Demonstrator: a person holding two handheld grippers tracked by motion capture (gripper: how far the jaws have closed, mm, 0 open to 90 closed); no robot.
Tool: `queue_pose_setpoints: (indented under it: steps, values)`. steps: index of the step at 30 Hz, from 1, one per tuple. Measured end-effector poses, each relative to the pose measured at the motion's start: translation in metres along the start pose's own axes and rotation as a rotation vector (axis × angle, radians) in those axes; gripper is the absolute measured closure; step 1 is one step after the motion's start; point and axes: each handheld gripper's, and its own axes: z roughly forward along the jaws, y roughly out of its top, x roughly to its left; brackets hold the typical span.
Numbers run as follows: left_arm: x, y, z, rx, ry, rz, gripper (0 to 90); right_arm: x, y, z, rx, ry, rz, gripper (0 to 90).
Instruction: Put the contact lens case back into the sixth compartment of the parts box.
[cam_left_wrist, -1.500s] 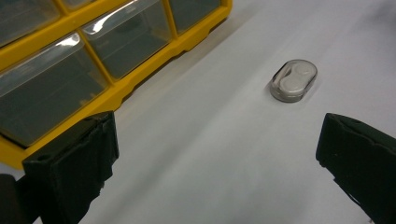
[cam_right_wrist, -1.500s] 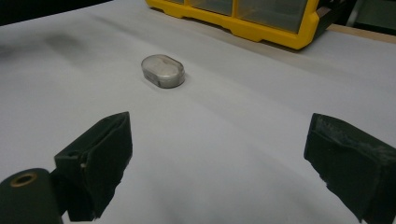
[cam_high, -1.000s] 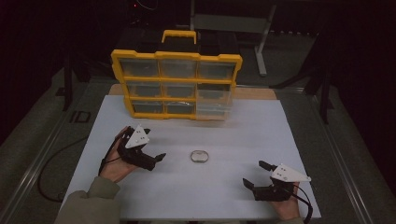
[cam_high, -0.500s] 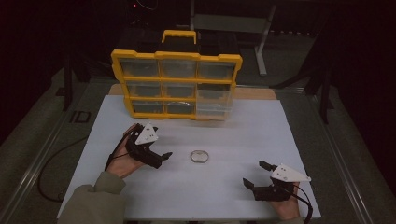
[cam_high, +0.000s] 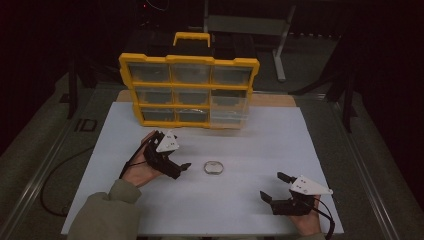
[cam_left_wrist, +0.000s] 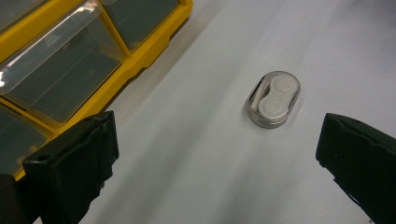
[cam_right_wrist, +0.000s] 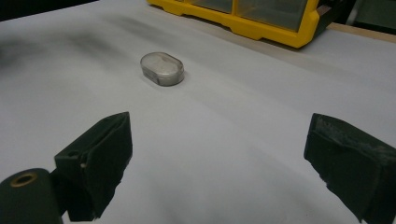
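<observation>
Small oval clear-lidded metal case (cam_high: 214, 167) lies flat mid-desk on the white desk (cam_high: 260, 135), nothing touching it. Left gripper (cam_high: 181, 169) just left of it, jaws spread wide, case lined up between them in the left gripper view. Right gripper (cam_high: 274, 187) near-right, well apart, jaws spread, empty. Likely step: left pick. Straddle the short sides, go low, close gently since it may skid. Yellow plastic compartment organizer (cam_high: 189, 89) stands at the far side.

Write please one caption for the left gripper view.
Open left claw facing a small clear oval case beside the yellow organizer.
</observation>
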Motion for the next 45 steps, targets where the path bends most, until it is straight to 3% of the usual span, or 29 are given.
queue_pose_setpoints:
  steps: [24, 45]
  values:
    - [-0.004, 0.015, 0.029, 0.074, -0.050, 0.046, 0.0, 0.000, 0.000, 0.000, 0.001, 0.006, 0.000, 7.8]
    - [-0.009, 0.030, 0.053, 0.175, -0.113, 0.091, 0.1, 0.000, 0.000, 0.001, 0.003, 0.015, 0.001, 7.8]
